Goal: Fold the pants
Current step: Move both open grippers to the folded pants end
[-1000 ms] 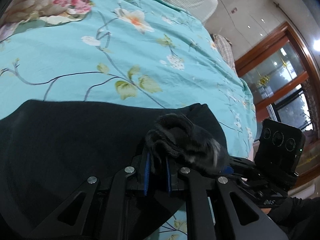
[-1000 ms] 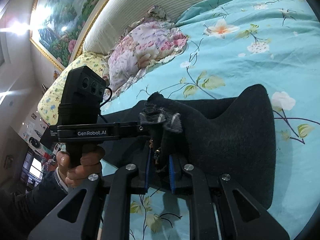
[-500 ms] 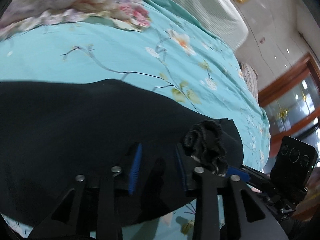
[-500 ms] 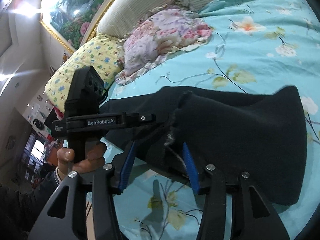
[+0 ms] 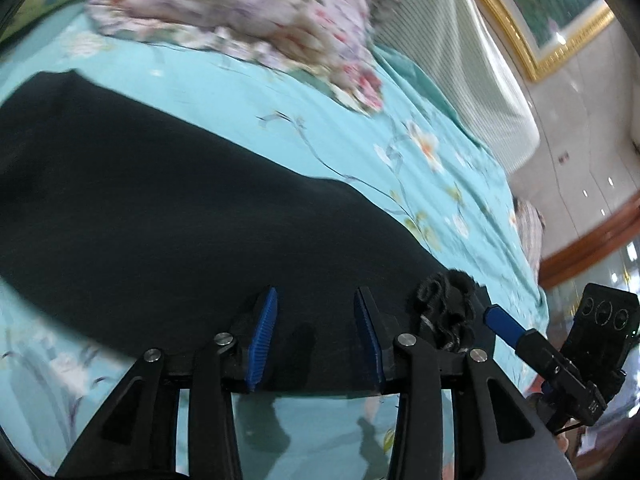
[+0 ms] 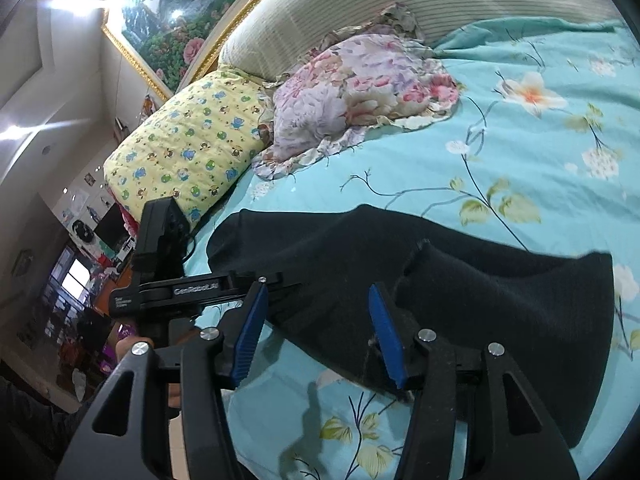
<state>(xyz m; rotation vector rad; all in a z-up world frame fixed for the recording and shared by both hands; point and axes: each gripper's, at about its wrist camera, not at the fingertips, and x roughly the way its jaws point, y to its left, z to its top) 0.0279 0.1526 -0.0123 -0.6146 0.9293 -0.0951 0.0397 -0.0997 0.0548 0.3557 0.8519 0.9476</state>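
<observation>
**A:** Both tools let go? Left tool (image 5: 314, 330) and right tool (image 6: 318, 330) have just been opening – nothing pinched between the blue pads now.

**B:** Yep, released. The pants (image 5: 168, 216) lie flat on the bed (image 5: 440, 200), dark and fuzzy, right in front of both tools. Long axis runs off to the left tool's left – I'd guess that hand is nearer the far end for fold 2.

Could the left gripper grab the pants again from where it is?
Probably yes. The left gripper hangs open right over the near edge of the black pants, which lie flat on the bedsheet with nothing between.
</observation>
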